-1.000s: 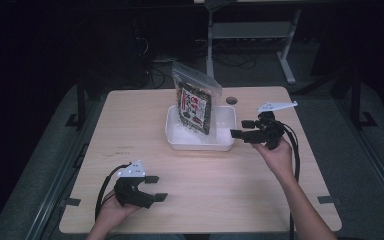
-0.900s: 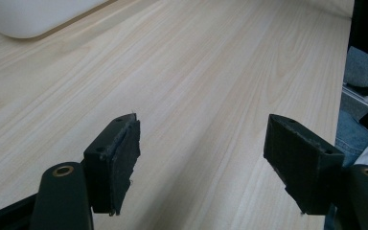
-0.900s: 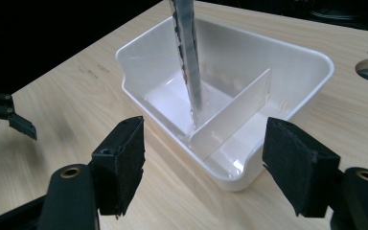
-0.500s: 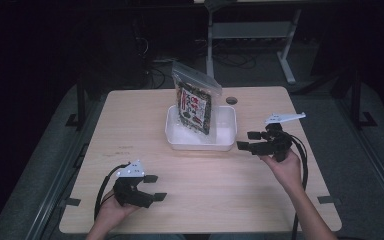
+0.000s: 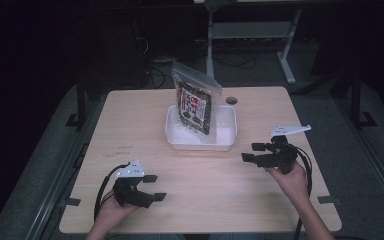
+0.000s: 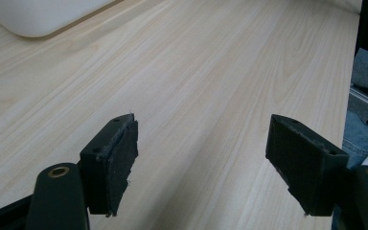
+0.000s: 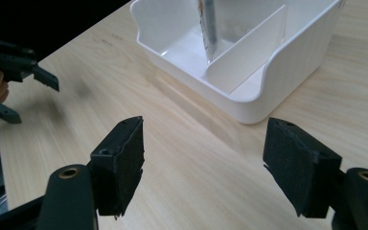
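The snack packet [image 5: 196,106], a clear zip-top bag with a printed label, stands upright and slightly tilted in the white divided bin [image 5: 179,140] at the far middle of the wooden table [image 5: 130,115]; in the right gripper view its lower edge sits against the bin's inner divider [image 7: 247,52]; nothing holds it. What has changed over the last second is the right gripper [image 5: 252,152]: it was level with the bin's right side and close to the packet, and it has drawn back toward the person and sunk lower, so that it is now near the bin's front right corner and apart from it; I judge from this that the packet has been placed and the hand is retreating, which leaves the placing step done. Its jaws stand wide apart with only bare table between them; the right hand [image 5: 292,181] holds it roughly level, pointing left across the table. The left gripper [image 5: 152,187] rests low at the near left, well apart from the bin, jaws likewise spread and empty, unmoved.
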Demonstrator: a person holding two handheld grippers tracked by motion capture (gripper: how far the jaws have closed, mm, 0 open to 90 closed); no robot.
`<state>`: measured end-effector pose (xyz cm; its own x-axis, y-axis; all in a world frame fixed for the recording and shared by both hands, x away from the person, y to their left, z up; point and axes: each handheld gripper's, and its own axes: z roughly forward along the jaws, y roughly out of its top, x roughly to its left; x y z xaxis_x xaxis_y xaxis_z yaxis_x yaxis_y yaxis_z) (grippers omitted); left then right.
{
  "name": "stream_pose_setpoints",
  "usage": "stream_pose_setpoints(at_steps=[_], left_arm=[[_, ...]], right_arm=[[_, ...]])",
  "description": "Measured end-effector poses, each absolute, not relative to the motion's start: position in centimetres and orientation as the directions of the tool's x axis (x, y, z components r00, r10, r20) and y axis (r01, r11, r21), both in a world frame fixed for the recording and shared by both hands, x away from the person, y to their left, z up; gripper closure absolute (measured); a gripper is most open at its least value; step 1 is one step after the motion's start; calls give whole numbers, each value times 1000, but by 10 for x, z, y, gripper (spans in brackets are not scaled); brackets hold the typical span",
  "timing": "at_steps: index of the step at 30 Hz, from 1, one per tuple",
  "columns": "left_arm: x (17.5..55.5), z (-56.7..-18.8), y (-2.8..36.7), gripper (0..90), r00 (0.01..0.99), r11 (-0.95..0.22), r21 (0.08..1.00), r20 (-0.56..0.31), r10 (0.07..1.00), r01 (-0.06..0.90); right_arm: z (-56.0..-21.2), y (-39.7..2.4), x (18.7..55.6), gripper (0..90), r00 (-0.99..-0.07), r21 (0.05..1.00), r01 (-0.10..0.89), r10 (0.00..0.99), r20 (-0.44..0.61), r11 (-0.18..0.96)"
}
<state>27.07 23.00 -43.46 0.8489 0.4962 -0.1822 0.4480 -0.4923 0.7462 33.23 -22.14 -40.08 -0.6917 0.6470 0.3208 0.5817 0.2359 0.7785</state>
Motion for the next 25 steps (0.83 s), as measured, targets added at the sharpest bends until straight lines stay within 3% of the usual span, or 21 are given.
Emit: stream_pose_setpoints(at_steps=[25], left_arm=[[269, -435, 230, 250, 851, -493, 751, -174, 496, 440]], right_arm=[[-435, -230, 288, 281, -694, 755, 607, 629, 350, 249]])
